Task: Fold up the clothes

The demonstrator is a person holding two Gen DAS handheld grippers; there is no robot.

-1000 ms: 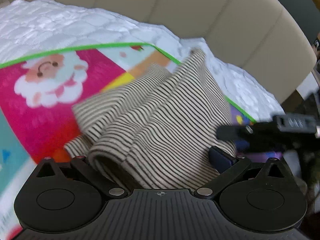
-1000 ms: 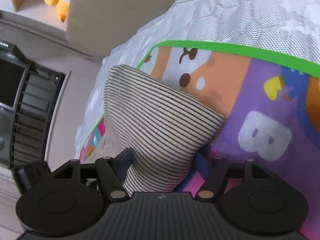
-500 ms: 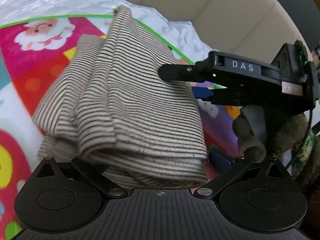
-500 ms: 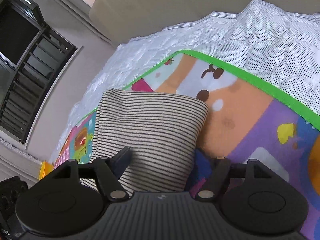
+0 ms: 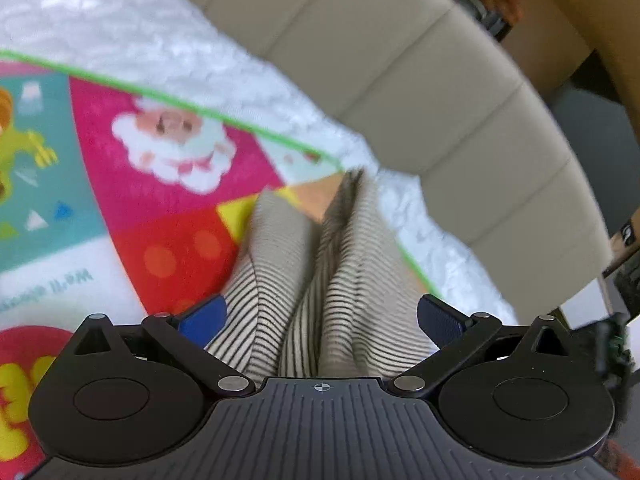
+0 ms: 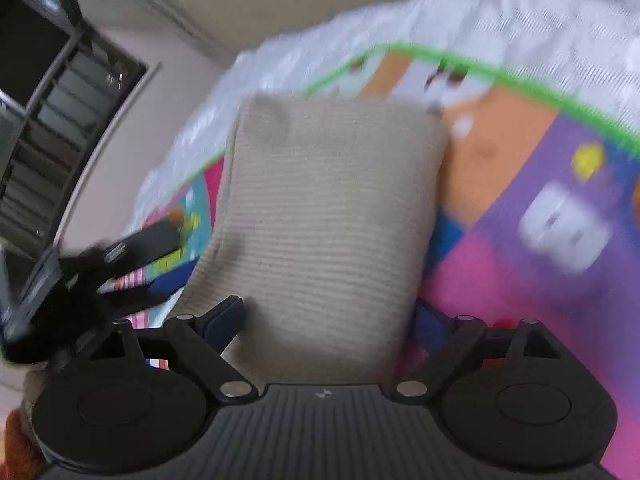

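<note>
Beige padded headboard (image 5: 400,80) runs behind a bed whose white quilted cover (image 5: 120,28) carries a bright play mat (image 5: 160,220) edged in green. Both views are smeared by motion.

On the left-wrist view, the mat's cartoon panels fill the left side. The striped garment (image 5: 340,280) lies bunched in two ridges on the mat's corner. It runs back between the prongs of the left claw (image 5: 320,316) and under the camera, so its near end is hidden. The blue pads stand wide apart, one at each flank of the cloth. At the far right edge a dark, blurred shape is cut off and cannot be made out.

On the right-wrist view, a dark barred frame (image 6: 60,100) stands at the far left. Below it the left claw's fingers (image 6: 152,236) show from the side, spread, with mat visible between them and their tips just beside the garment's edge. This view alone shows the garment as a flat folded rectangle, its stripes nearly washed out. It lies between the prongs of the right claw (image 6: 324,320), whose jaws have just been opening. The right pad is partly hidden behind the cloth. Whether either pad touches it is hard to tell.
</note>
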